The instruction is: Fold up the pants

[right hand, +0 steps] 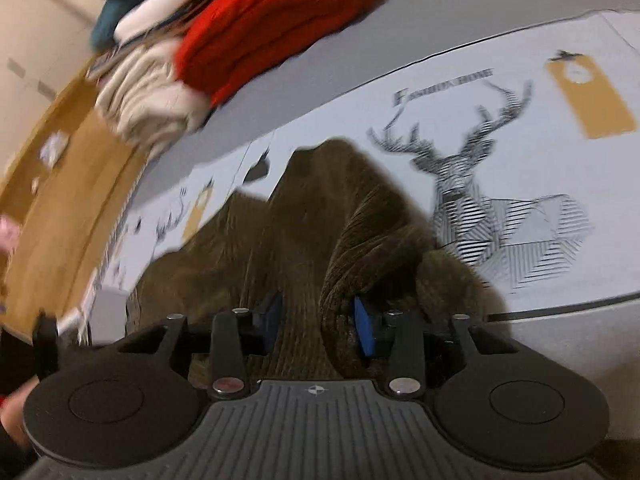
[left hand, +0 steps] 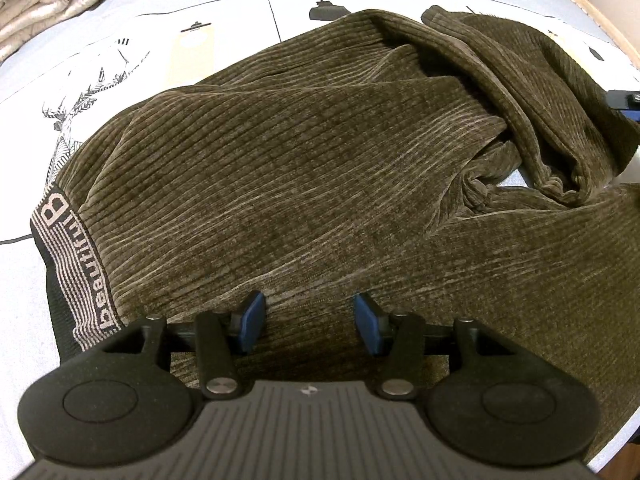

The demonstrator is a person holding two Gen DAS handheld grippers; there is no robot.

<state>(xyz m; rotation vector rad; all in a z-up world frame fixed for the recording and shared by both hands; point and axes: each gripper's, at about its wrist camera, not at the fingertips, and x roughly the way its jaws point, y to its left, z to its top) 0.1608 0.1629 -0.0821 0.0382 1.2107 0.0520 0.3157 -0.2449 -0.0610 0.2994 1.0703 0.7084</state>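
Left tongs [left hand: 309, 322]: jaws apart with nothing between the blue pads [left hand: 251, 322], poised low over the corduroy near the waist end.
Right tongs [right hand: 316, 326]: blue pads set either side of a raised ridge of cloth; the blurred frame does not show whether they pinch it or merely straddle it.
Pants [left hand: 304, 168]: brown ribbed corduroy spread across the bed sheet [left hand: 36, 128], with one leg [left hand: 520, 92] twisted and bunched at the far right.
Waistband [left hand: 76, 264]: striped, lettered elastic curling at the left edge, beside the left tongs.
Surroundings: a stack of folded clothes [right hand: 256, 24], red on top, lies at the far side of the bed, well apart from the pants.
Risk, twist: folding now likely traps the knotted leg inside, leaving a lumpy fold.
Risk, grip: if the right tongs hold only a thin ridge, the heavy corduroy may slip free mid-lift.
Risk, drag: one-sided pulling could skew the waistband and rumple the sheet.
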